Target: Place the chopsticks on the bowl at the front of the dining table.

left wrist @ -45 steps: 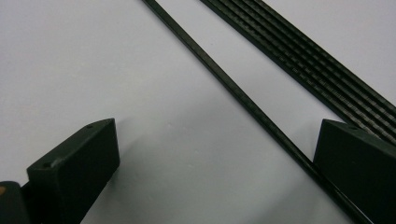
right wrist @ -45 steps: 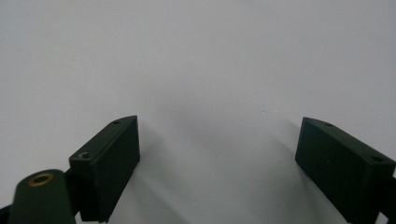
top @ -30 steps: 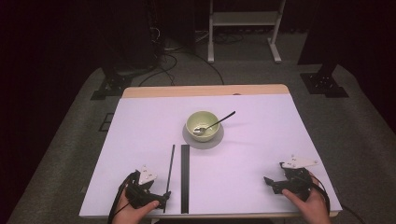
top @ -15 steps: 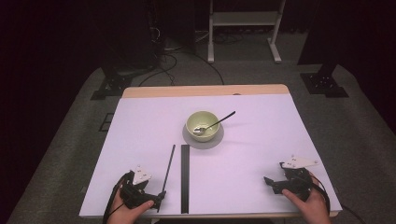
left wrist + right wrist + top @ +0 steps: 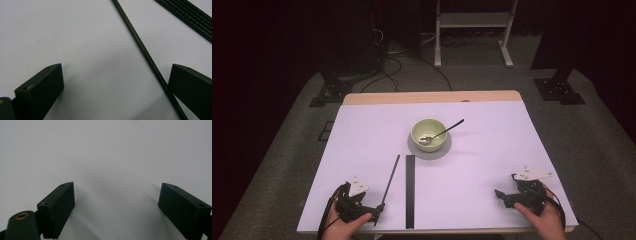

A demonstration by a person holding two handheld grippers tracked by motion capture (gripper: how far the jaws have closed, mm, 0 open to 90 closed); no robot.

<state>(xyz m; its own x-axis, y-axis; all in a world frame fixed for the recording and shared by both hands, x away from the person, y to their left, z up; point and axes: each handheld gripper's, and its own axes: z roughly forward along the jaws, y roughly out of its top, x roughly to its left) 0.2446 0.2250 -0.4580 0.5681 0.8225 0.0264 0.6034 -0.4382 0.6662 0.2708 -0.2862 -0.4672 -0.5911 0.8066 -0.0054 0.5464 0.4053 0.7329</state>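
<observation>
The left gripper (image 5: 115, 87) has its jaws spread wide, low over the white table (image 5: 362, 140), with the thin black rod (image 5: 140, 45) crossing between them. The rod runs close along the inner face of the right-hand jaw, and whether it actually touches that jaw is hard to tell. Nothing is pinched yet; this looks like a lineup to close on the rod's near end. In the high view the rod (image 5: 390, 181) lies at a slant near the front edge, just left of a flat black strip (image 5: 410, 190) that points straight away from the person.

The right gripper (image 5: 116, 205) is likewise spread apart over bare table, holding nothing; it seems parked near the right front corner (image 5: 512, 195).

Well beyond, at mid-table, a pale green bowl (image 5: 428, 134) sits on a grey round mat (image 5: 430, 151). A spoon (image 5: 443, 131) rests in it, handle leaning out over the far-right rim.
</observation>
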